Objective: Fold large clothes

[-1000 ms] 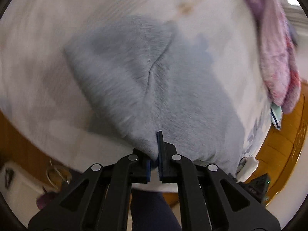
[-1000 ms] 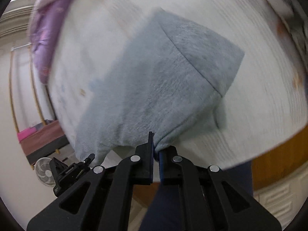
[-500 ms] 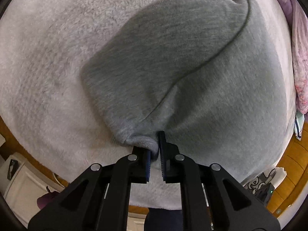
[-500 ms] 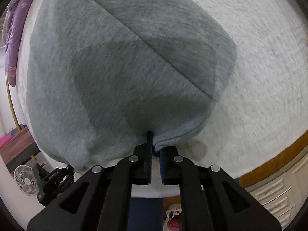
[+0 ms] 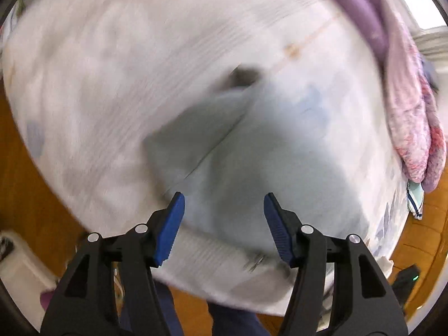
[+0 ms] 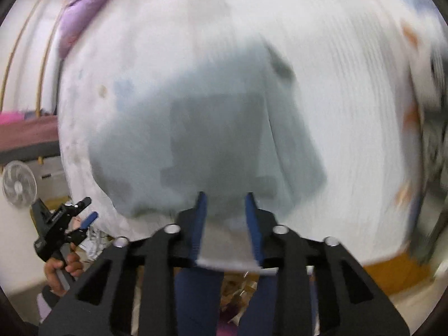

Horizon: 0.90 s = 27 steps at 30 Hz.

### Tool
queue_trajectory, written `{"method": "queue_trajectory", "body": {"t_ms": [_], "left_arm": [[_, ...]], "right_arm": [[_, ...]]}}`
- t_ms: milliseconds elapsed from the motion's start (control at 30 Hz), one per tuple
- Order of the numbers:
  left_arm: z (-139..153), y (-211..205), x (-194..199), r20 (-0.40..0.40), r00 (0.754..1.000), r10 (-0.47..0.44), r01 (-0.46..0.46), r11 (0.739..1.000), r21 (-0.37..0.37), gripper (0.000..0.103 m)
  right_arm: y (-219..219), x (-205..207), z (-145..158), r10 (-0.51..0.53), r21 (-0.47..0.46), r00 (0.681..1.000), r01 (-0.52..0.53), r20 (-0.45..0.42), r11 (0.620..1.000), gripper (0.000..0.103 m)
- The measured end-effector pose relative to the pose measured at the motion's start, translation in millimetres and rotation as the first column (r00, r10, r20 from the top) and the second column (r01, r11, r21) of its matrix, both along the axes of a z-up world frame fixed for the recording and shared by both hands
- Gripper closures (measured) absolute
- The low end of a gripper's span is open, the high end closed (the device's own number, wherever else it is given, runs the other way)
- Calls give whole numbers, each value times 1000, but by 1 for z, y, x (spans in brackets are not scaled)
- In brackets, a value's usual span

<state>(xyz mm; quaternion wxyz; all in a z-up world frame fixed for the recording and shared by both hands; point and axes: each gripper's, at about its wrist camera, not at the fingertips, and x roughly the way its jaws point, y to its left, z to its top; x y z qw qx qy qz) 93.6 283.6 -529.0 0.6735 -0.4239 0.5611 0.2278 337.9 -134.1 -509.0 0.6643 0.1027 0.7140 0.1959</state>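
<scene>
A grey sweatshirt (image 5: 252,162) lies folded on the white fluffy bed cover (image 5: 98,84), blurred by motion. My left gripper (image 5: 224,204) is open and empty, just above the garment's near edge. In the right wrist view the same grey garment (image 6: 201,140) lies flat on the cover (image 6: 350,112). My right gripper (image 6: 225,204) is open and empty at its near edge. The left gripper (image 6: 84,215) also shows at the lower left of the right wrist view, held in a hand.
A purple and pink blanket (image 5: 406,106) is heaped at the far right of the bed. Wooden floor (image 5: 25,196) lies beyond the bed's edge. A white fan (image 6: 18,187) stands at the left in the right wrist view. The person's dark blue legs (image 6: 198,288) are below the grippers.
Both grippers have let go of the grey garment and opened. They have pulled back from it, and the garment now lies flat on the bed.
</scene>
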Motion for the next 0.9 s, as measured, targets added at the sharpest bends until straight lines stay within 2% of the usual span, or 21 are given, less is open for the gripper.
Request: {"method": "queue_trajectory", "body": {"t_ms": [33, 67, 100, 167, 233, 267, 333, 367, 400, 433, 467, 500, 533, 633, 667, 733, 800, 900], "left_arm": [[3, 0, 17, 29, 999, -32, 31, 999, 26, 43], [3, 2, 25, 36, 998, -48, 46, 998, 51, 43], [-1, 2, 39, 34, 997, -67, 64, 995, 72, 43], [-15, 1, 70, 41, 995, -90, 87, 993, 73, 43], [-37, 6, 102, -31, 994, -105, 107, 989, 105, 43], [-53, 17, 105, -66, 992, -109, 116, 987, 108, 43], [-75, 26, 109, -72, 995, -71, 75, 995, 62, 38], [-89, 35, 107, -54, 998, -33, 34, 999, 23, 36], [-95, 42, 103, -51, 999, -13, 14, 1000, 10, 34], [-99, 45, 102, -49, 999, -7, 6, 1000, -2, 32], [-101, 48, 104, -49, 999, -11, 10, 1000, -14, 31], [-100, 49, 106, -51, 998, -23, 23, 1000, -17, 30], [-98, 49, 107, -49, 998, -42, 41, 999, -15, 30], [-87, 54, 106, -4, 996, -86, 86, 996, -38, 30], [-80, 57, 99, 36, 996, -83, 85, 995, -60, 30], [-68, 63, 84, 66, 996, -61, 66, 995, -69, 30], [-56, 71, 63, 96, 995, -28, 36, 996, -80, 28], [-49, 75, 35, 85, 996, -20, 26, 997, -72, 27]], "right_arm": [[5, 13, 1, 26, -3, 999, -26, 35, 1000, 94], [5, 21, 0, 40, -5, 997, -39, 66, 999, 97], [10, 32, -4, 55, -14, 992, -54, 111, 998, 98], [16, 51, -20, 63, -72, 989, -53, 137, 996, 100], [6, 56, -45, 67, -131, 991, -52, 113, 990, 101], [4, 59, -59, 64, -171, 993, -47, 95, 984, 103], [-9, 57, -82, 52, -240, 996, -32, 77, 970, 103], [-15, 57, -97, 59, -352, 994, -23, 91, 936, 103], [-29, 56, -112, 37, -414, 996, 3, 87, 910, 103], [-48, 56, -125, -46, -377, 998, 61, 48, 924, 102], [-70, 57, -129, -185, -266, 982, 184, 19, 946, 102], [-80, 58, -127, -239, -222, 971, 233, 2, 947, 103], [-84, 58, -118, -254, -201, 967, 253, 19, 946, 103], [-63, 49, -78, -194, -191, 974, 214, 117, 958, 102], [-51, 42, -61, -160, -190, 974, 189, 158, 963, 102], [-17, 27, -33, -84, -167, 971, 123, 222, 978, 102], [21, 11, -21, -40, -91, 975, 61, 218, 994, 102], [92, -9, -20, 41, -7, 982, -41, 185, 999, 102]]}}
